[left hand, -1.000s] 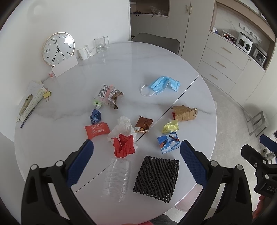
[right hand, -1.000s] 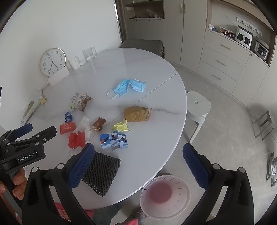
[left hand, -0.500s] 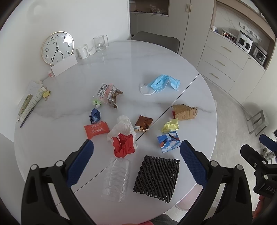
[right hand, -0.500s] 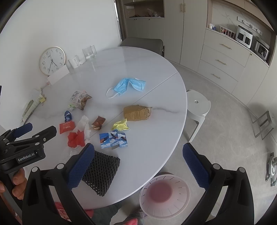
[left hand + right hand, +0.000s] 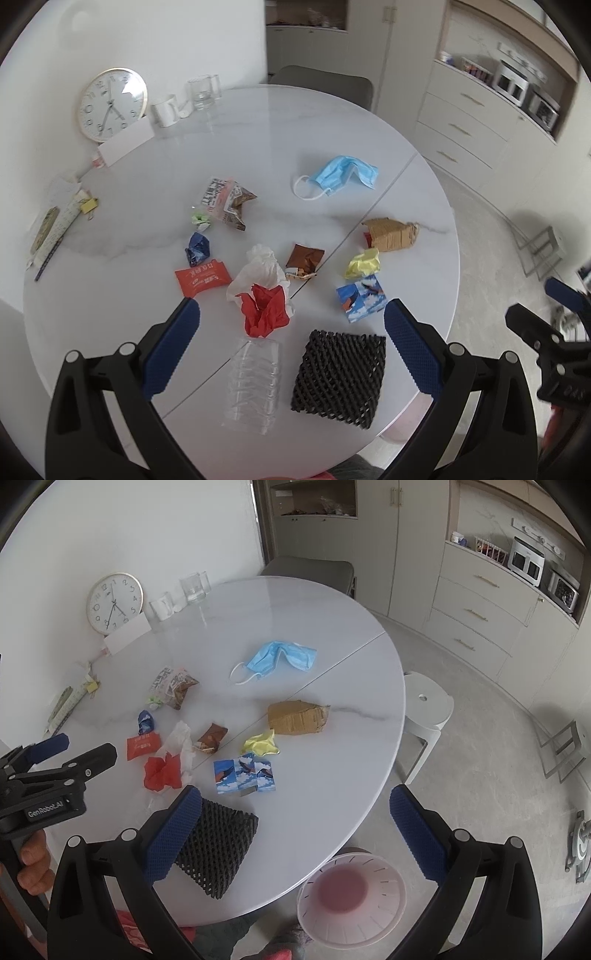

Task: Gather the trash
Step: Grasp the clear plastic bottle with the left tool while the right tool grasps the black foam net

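Both grippers hover above the near edge of the round white bench [image 5: 258,140], jaws spread wide and holding nothing: the left gripper [image 5: 291,321] over a red crumpled paper [image 5: 264,310] and a clear flattened bottle [image 5: 255,387], the right gripper [image 5: 295,805] near a black foam net [image 5: 218,853]. Scattered trash lies mid-bench, including a blue face mask [image 5: 341,177] and a brown cardboard scrap [image 5: 297,718]. A pale pink bin [image 5: 351,893], possibly ribbed, sits on the floor just beside the bench edge.

Black mesh sleeve [image 5: 338,378], red paper [image 5: 265,310], light blue mask [image 5: 341,175] (white loops), white marbled table [image 5: 258,147].
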A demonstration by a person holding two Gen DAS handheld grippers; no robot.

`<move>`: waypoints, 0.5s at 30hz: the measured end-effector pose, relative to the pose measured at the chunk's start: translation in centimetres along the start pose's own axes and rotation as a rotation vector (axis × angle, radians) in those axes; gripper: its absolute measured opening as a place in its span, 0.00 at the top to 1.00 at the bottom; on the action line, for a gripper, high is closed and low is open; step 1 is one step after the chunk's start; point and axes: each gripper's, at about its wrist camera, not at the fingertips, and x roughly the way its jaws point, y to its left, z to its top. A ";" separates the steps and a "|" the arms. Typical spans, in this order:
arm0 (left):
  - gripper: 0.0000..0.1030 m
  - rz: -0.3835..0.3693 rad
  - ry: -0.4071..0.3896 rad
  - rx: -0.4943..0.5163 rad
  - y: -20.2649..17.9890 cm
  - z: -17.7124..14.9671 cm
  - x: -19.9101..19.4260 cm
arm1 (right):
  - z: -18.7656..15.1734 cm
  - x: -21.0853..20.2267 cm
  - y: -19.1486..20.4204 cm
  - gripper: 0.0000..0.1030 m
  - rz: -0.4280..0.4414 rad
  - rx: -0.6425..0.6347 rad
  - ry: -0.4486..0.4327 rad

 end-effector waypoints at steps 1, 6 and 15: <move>0.07 -0.006 0.009 0.018 0.5 -0.3 0.3 | -0.3 0.5 0.1 0.02 0.015 0.000 0.015; 0.07 0.012 0.032 0.058 3.4 -2.8 2.0 | -3.1 4.2 0.0 0.02 0.058 0.056 0.103; 0.07 -0.043 0.214 0.069 4.8 -7.7 7.4 | -7.5 9.9 1.1 0.02 0.071 0.083 0.276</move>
